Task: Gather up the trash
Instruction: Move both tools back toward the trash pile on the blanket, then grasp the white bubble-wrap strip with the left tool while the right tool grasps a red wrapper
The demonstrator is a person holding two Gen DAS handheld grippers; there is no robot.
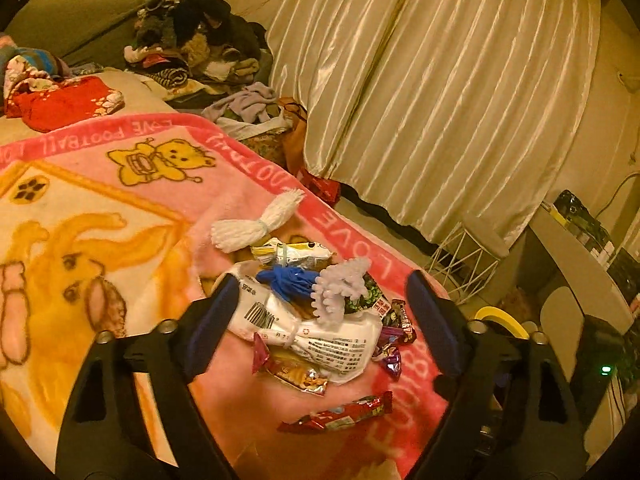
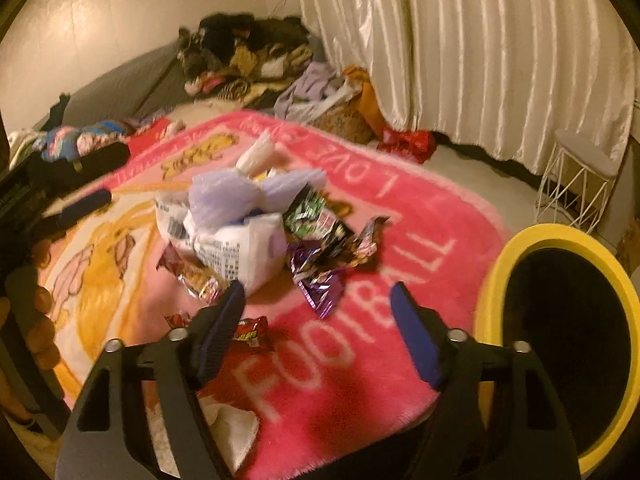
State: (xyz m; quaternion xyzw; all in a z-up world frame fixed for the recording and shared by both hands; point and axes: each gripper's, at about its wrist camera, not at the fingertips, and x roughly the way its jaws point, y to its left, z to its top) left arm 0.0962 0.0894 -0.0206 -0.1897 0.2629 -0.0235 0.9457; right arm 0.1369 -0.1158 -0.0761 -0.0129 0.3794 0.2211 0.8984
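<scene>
So the trash sits in one heap on the pink blanket (image 1: 140,208) spread over the bed, and the yellow bin (image 2: 496,280) stands right at the blanket's corner, beside the right tongs (image 2: 318,300).

Biggest risk imo is the white printed bag (image 1: 320,332) in the middle. It's puffy and carries other stuff on top, like the blue bundle (image 1: 288,280) and the fuzzy lilac piece (image 1: 340,288). Grab the bag alone and those probably roll off onto the bed or floor.

Next, the purple wrapper (image 2: 320,280) and the red wrapper (image 1: 340,414) lie flat on the plush, so a pinch could catch the blanket's pile and drag the whole thing.

Both sets of tongs are spread and holding nothing. The left tongs (image 1: 320,304) straddle the heap, one finger (image 1: 216,320) just beside the bag. The right view is blurry, so aim there looks shaky.
</scene>
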